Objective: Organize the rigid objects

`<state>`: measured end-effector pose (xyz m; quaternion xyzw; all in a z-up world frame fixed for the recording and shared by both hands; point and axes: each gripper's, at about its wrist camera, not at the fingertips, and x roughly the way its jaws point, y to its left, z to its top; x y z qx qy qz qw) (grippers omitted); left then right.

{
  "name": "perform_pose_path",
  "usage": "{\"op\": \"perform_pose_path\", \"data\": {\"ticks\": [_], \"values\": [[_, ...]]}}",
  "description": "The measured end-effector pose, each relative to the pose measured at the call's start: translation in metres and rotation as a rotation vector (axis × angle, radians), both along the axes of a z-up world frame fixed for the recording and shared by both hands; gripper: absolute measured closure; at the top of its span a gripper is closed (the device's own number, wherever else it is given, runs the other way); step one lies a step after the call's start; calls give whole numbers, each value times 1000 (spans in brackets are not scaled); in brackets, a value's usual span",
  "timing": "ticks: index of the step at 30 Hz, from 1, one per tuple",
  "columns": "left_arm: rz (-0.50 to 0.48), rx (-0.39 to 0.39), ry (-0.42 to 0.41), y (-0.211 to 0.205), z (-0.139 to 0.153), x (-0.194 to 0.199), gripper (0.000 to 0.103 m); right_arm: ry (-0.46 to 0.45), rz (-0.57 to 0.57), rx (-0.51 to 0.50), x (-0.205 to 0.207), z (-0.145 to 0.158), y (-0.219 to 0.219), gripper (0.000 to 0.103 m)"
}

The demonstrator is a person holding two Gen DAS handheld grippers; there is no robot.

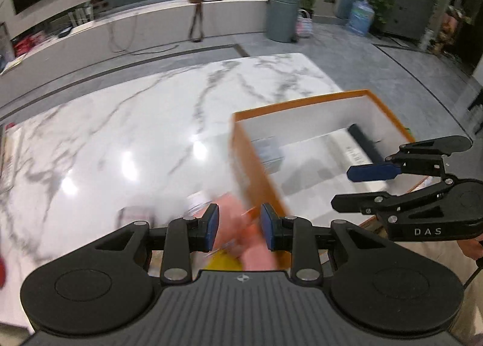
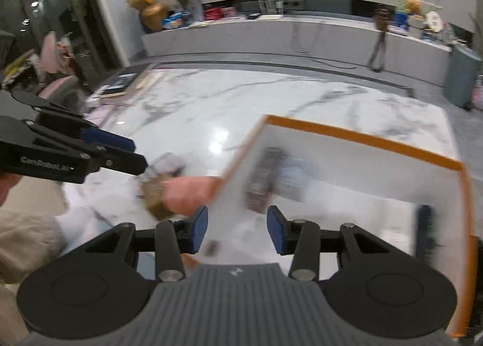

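Fingers of the right gripper (image 2: 238, 225) stand apart with nothing between their blue pads (image 2: 199, 231). They hang over the near left wall of the orange-rimmed box (image 2: 362, 136). The left gripper (image 1: 240, 225) has its pads only slightly apart, and a blurred pink thing (image 1: 238, 222) fills the gap between them. I cannot tell whether the pads press on it or whether it lies beneath them.

Inside the box lie a dark ridged item (image 2: 264, 177), rather like a remote, and a dark bar (image 2: 425, 231) toward the right wall. Just outside the left wall, the white marble tabletop (image 1: 120, 134) carries the pink thing, a brownish piece (image 2: 154, 198) and something clear (image 2: 166, 164), all smeared.

Judging from this, filling the box is well under way and these loose pieces beside it are what remains. The next move calls for the left gripper to get a firm hold on one piece and lift it over the orange rim. The right gripper would need to be clear of the opening first.
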<state>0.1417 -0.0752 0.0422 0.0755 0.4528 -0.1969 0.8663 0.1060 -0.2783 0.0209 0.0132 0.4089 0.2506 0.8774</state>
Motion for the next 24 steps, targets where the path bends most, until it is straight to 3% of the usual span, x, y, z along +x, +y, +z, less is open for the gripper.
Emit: {"op": "perform_pose_path", "data": {"ticks": [3,8,15,19,24], "values": [[15,-9,10,24,-8,-5,68,4,73,-16,0,-4,34,60],[-12,15,17,51,-32,-4,62,-24,227,-145,8,-11,85,60],[-96,54,18,73,-77,7,36,-67,490,-395,34,-33,140,58],[-124,61,35,77,-99,20,27,-66,654,-531,47,-48,161,45],[-184,113,14,79,-116,29,23,-87,861,-672,53,-60,182,39]]}}
